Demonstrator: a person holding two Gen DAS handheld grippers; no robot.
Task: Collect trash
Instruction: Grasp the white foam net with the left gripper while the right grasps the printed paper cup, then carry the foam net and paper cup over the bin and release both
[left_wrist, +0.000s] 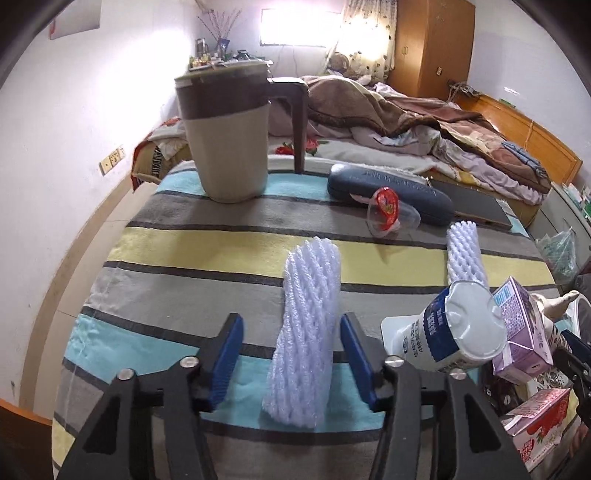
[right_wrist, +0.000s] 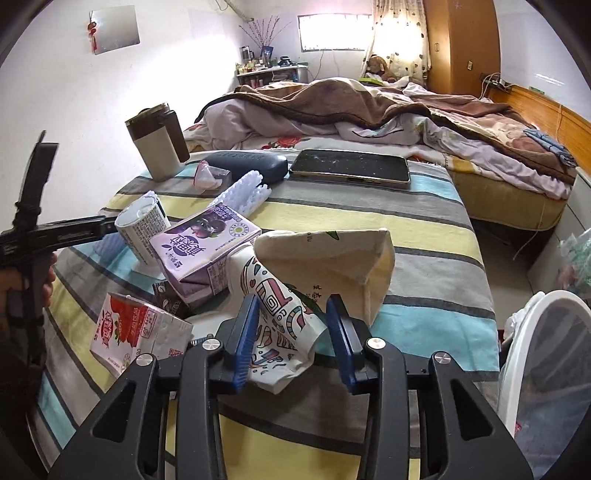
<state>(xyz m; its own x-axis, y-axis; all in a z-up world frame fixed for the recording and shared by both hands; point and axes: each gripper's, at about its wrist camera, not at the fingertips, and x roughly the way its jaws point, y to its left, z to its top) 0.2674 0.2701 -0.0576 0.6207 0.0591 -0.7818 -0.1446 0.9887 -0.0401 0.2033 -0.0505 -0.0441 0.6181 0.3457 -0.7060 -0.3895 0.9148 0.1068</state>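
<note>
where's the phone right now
In the right wrist view the phone lies flat at the table's far edge, just right of the glasses case, bed behind.

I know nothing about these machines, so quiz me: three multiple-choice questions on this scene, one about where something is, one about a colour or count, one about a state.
1. Where does the glasses case lie?
A. between jug and phone
B. on the bed
C. inside the bag

2. How many white foam nets are on the table?
A. one
B. two
C. four

3. What is the left gripper doing?
A. clamped shut on a milk carton
B. open around a foam net
C. holding the jug

Answers:
1 A, the jug is left of it and the phone right.
2 B, one net lies between the fingers, another farther right.
3 B, gaps show between both pads and the net.
</note>
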